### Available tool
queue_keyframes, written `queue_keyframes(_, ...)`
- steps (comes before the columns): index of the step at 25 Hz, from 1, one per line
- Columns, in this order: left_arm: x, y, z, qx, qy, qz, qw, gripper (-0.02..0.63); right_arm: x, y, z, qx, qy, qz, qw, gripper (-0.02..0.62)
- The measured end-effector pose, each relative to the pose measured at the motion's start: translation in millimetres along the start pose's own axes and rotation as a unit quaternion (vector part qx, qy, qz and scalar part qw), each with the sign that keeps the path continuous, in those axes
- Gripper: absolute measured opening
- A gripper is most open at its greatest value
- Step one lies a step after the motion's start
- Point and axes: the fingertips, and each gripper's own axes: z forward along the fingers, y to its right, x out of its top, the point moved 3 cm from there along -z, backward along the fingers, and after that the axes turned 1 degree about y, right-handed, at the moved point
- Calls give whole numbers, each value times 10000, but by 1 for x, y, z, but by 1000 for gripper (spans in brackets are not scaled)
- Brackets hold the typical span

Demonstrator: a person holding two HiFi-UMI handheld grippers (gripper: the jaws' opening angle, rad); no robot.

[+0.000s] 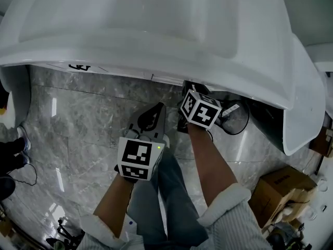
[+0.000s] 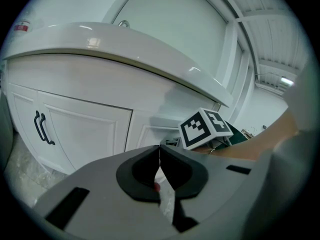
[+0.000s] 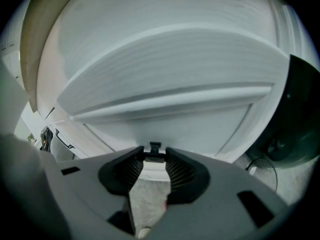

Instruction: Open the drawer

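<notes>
Marble bathroom floor (image 1: 88,124) under a white vanity (image 1: 156,40). Right gripper (image 3: 155,159) fingers pinching the black drawer handle (image 3: 154,151) at their tips, drawer (image 3: 195,126) just beyond, ready for pulling. Left gripper (image 2: 159,151) fingers pressed together, empty, held back clear of the drawer's path.

In the head view the basin (image 1: 156,51) overhangs the cabinet (image 2: 85,129), hiding the drawer (image 3: 180,119), its handle (image 3: 154,150) and the right gripper (image 3: 155,158) past its marker cube (image 1: 200,108). In the left gripper view, that cube partly covers the drawer.
</notes>
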Motion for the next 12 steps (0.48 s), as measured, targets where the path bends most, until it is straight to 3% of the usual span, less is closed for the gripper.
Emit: queue_keyframes(12, -5, 15, 1, -166, -107, 135, 9997, 17, -6, -5, -9, 135, 115, -266, 9995, 141)
